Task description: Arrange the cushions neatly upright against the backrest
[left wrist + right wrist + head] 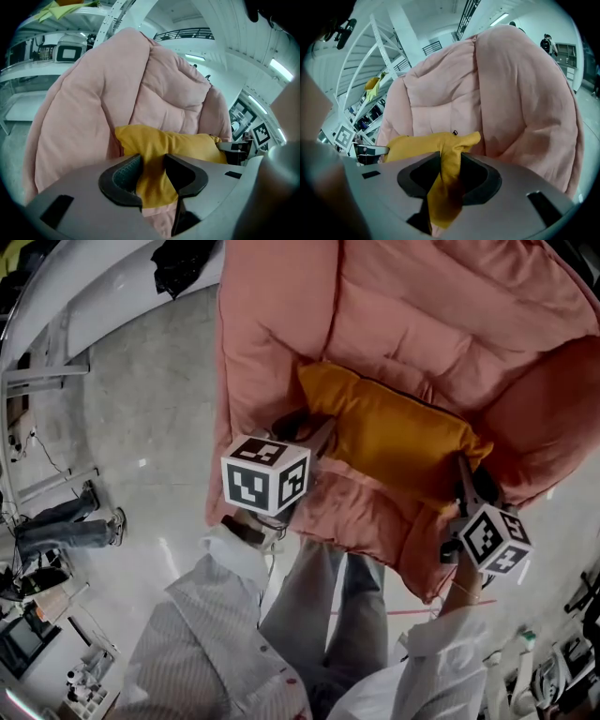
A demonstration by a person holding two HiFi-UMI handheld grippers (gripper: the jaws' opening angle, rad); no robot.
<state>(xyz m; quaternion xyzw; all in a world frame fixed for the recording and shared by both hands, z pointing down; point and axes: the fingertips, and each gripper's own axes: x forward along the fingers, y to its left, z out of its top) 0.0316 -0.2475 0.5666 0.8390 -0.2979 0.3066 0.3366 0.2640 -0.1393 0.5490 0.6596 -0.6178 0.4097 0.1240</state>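
**Yellow cushion pinched at both ends over the pink chair**

The pale grey floor takes up the head view from 7 round to 11 o'clock. The pink padded chair fills the view from 12 to 4 o'clock. Its quilted backrest rises behind the jaws in both gripper views.

The yellow cushion sits at about 2 o'clock from the middle of the head view. It lies across the hollow of the chair, its long side running from 10 to 4 o'clock. It is flat rather than upright. Whether it rests on the seat or hangs just above it, I cannot tell.

The left gripper comes in from 7 o'clock and takes the cushion's 9 o'clock end. In the left gripper view a fold of yellow fabric is squeezed between the two dark pads, which press on it from both sides.

The right gripper comes in from 5 o'clock and takes the cushion's 4 o'clock corner. In the right gripper view that corner is bunched into a narrow twist and clamped between the jaws, with a tail of cloth hanging below them.

The left marker cube lies near the middle of the head view. The right marker cube is at 4 o'clock.
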